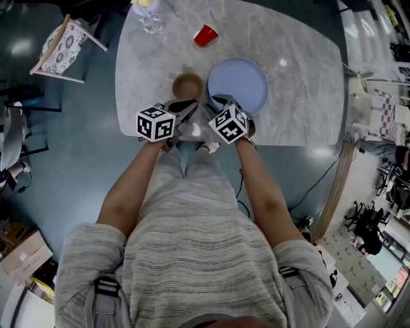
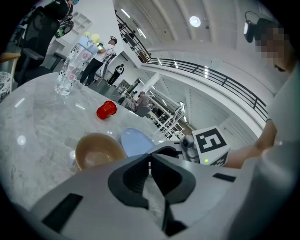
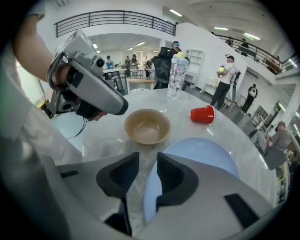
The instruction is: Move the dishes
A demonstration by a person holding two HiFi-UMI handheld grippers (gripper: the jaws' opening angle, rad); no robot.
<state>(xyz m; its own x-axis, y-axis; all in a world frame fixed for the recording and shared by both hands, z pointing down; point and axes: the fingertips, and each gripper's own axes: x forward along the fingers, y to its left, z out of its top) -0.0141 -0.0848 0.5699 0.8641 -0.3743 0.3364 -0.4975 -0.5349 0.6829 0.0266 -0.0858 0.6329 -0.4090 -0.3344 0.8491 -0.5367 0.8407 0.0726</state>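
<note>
1. Near the front edge of the tabletop (image 1: 301,77), the pale blue plate (image 1: 238,86) lies flat. The brown bowl (image 1: 188,85) sits upright just beside it on its left, and both are within easy reach of the person.
2. The right tool (image 3: 147,158) hangs just over the plate's near rim with its jaws apart. The rim and bare marble show through the gap and the pads press on nothing, so the plate rests on the tabletop on its own weight rather than in a grip.
3. The left tool (image 2: 150,158) has its jaws closed together on nothing. It points toward the bowl but stops short of it, probably held back to leave the other tool room.
4. A red cup (image 1: 205,35) on its side and a clear bottle (image 1: 148,16) sit well back, clear of both dishes.
</note>
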